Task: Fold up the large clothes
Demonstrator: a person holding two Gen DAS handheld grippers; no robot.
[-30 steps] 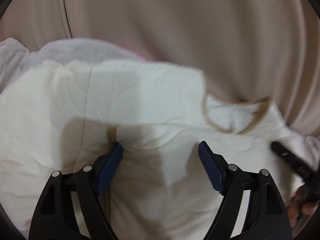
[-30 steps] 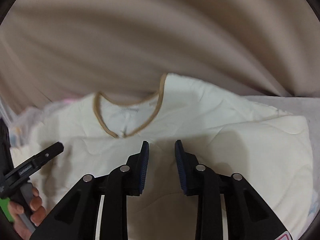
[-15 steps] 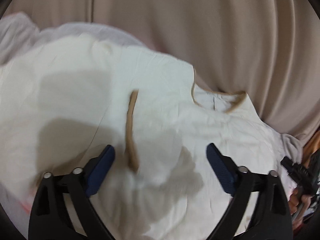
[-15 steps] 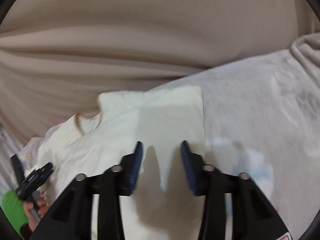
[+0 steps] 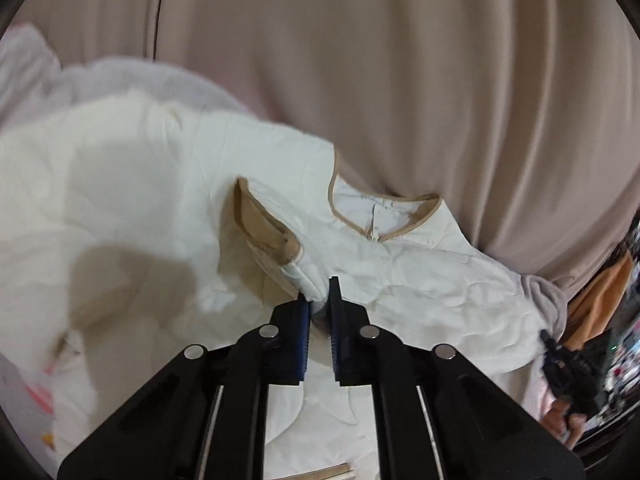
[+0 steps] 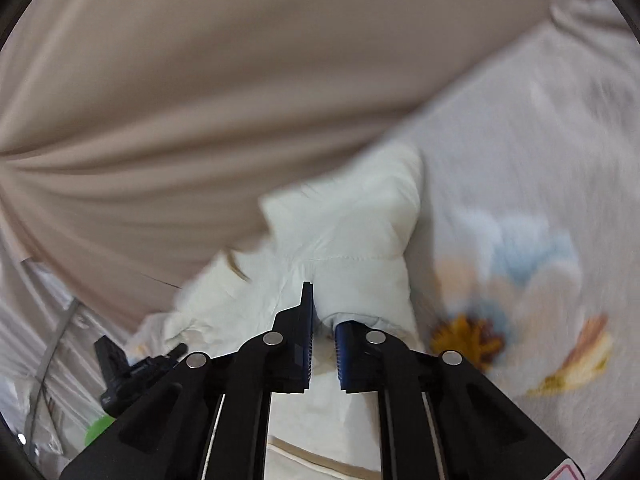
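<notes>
Behind the bed hangs a beige curtain (image 5: 400, 80) in long folds. On the pale floral bedspread (image 6: 520, 240) lies a cream jacket (image 5: 420, 280) with tan trim. The left gripper (image 5: 319, 300) is clamped on a fold of cloth beside its tan cuff (image 5: 264, 224); the right gripper's (image 6: 324, 320) fingers are closing on a bunched sleeve (image 6: 360, 240).
</notes>
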